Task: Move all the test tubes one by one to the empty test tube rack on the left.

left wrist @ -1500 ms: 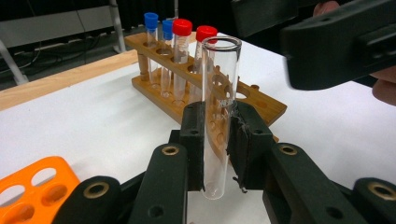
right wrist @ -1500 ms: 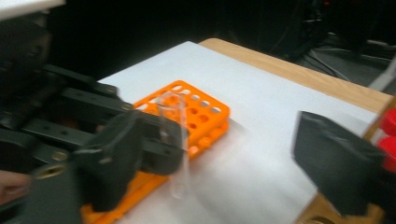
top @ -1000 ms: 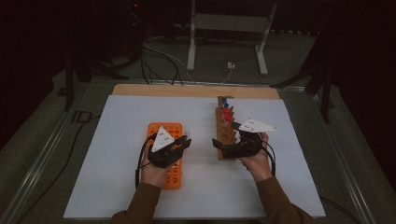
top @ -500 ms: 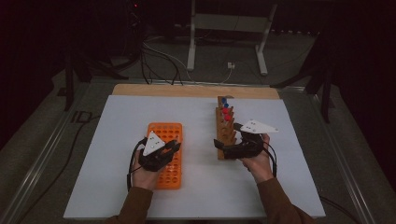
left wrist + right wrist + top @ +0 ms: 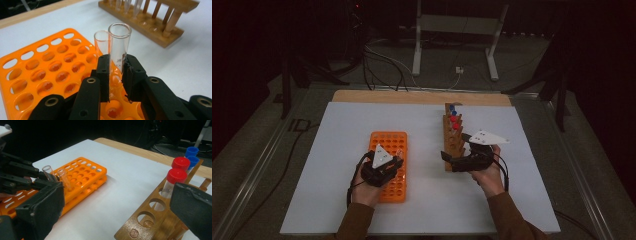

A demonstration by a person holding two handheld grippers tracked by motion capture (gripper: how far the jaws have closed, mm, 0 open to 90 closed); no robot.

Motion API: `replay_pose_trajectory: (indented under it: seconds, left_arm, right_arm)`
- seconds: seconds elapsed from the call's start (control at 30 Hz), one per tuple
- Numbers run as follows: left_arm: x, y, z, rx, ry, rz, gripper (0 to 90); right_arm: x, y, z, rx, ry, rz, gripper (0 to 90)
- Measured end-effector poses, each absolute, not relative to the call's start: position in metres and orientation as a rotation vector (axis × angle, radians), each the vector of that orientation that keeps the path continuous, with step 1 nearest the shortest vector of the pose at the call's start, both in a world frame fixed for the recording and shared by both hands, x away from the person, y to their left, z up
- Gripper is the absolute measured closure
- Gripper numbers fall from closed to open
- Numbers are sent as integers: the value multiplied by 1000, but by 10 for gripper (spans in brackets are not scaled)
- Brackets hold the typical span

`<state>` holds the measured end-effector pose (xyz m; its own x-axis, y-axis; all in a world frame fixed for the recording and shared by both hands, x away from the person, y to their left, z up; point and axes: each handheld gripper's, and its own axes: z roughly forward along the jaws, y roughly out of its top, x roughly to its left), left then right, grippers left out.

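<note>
My left gripper (image 5: pixel 117 72) is shut on a clear, uncapped glass test tube (image 5: pixel 119 42) and holds it over the orange rack (image 5: pixel 45 67); the jaws hide the tube's lower end. A second clear tube (image 5: pixel 101 42) stands in the rack just behind it. From above, the left gripper (image 5: pixel 393 162) sits over the rack's (image 5: pixel 388 145) near right part. My right gripper (image 5: pixel 449 162) is open at the near end of the wooden rack (image 5: pixel 453 140), with nothing between its pads (image 5: pixel 42 207). Red-capped tubes (image 5: pixel 176 175) and blue-capped tubes (image 5: pixel 192 151) stand in the wooden rack.
A white sheet (image 5: pixel 337 150) covers the table, with a wooden strip (image 5: pixel 412 96) along its far edge. Cables and a metal stand (image 5: pixel 452 45) lie on the dark floor beyond. The wooden rack's near holes (image 5: pixel 145 218) hold no tubes.
The left gripper, still holding the tube, has shifted slightly left and toward the person over the orange rack. The right gripper has stayed in place.
</note>
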<state>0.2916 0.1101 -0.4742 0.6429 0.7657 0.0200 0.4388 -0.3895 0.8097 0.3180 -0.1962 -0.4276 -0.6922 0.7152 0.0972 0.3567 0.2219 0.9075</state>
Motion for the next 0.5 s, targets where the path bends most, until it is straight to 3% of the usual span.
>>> replay_pose_trajectory:
  seconds: [0.5]
  left_arm:
    - [298, 102, -477, 2137, 999, 465, 771]
  right_arm:
    - [318, -196, -429, 991, 2168, 1460, 3]
